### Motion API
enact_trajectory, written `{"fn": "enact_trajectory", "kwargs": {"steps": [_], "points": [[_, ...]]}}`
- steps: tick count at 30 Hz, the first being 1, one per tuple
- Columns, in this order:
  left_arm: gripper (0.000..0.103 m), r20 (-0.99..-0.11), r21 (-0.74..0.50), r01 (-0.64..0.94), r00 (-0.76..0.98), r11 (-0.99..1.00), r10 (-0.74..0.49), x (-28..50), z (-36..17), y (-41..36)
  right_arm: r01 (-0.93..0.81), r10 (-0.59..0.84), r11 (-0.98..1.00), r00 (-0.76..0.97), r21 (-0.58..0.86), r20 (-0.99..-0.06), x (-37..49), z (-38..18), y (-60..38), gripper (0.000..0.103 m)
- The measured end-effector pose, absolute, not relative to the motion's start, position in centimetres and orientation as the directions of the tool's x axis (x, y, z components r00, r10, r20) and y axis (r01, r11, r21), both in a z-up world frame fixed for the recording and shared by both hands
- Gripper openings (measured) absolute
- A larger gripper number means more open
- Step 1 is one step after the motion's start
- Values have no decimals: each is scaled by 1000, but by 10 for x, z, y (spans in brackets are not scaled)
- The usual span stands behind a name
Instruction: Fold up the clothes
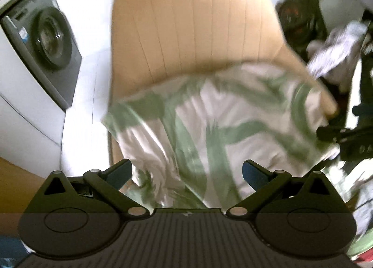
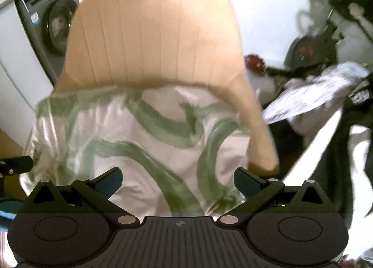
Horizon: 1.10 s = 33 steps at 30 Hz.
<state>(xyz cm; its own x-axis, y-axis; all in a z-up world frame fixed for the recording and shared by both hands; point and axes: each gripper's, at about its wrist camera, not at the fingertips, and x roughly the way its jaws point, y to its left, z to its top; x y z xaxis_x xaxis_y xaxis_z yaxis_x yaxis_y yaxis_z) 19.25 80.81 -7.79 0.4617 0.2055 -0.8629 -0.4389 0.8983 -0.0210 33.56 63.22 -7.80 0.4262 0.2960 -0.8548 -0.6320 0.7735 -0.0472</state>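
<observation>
left gripper (image 1: 187,173): jaws spread wide, blue pads (image 1: 253,173) well apart, nothing between them. it hangs over the near edge of the cloth (image 1: 209,126), no contact visible.

right gripper (image 2: 178,180): same, jaws wide, pads (image 2: 247,183) clear of the fabric, holding nothing.

cloth: white with broad green brush strokes, lying crumpled on the chair (image 1: 193,18) seat, centre to lower centre of both frames. in the left view it covers the seat from the left edge across to the right armrest and runs down under the gripper body. in the right view (image 2: 139,142) it fills the middle, spills over the seat's left edge, folds bunched at lower left. both frames are motion blurred, so hems and garment type can't be read.

chair: tan, ribbed vertical seams on the back, upright, top centre of both frames (image 2: 153,30).

washer (image 1: 44,42): grey front, round door, upper left in the left view; also upper left in the right view (image 2: 53,21), partly behind the chair back.

second cloth (image 1: 335,44): white with a small dark print, right edge of the left view, off the chair; in the right view (image 2: 310,95) it sits at mid right beside the armrest. dark clutter behind it, too blurred to identify.

the right gripper shows as a dark shape at the right edge of the left view (image 1: 345,137), touching or just beside the cloth's corner, can't tell which.
</observation>
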Motion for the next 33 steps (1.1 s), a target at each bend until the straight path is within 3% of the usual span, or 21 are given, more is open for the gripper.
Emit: {"fn": "enact_trajectory", "kwargs": {"steps": [6,15,30,33], "points": [[103,-826,-94,-418,540,904,164,168,-48,796,-612,285,786,481,-84,-829,299,-26,618,102],[103,-845,-193,-415,530,889,64,137,-36,757,-585,256,808,453,-68,-854,254,-1,578,102],[103,-815,-157,-532,546,832,195,90,4,647,-648,376,761,390,40,-841,197,8,456,102],[103,-821,-88,-517,522,851,232,79,9,604,-646,376,762,376,52,-847,184,6,424,102]]}}
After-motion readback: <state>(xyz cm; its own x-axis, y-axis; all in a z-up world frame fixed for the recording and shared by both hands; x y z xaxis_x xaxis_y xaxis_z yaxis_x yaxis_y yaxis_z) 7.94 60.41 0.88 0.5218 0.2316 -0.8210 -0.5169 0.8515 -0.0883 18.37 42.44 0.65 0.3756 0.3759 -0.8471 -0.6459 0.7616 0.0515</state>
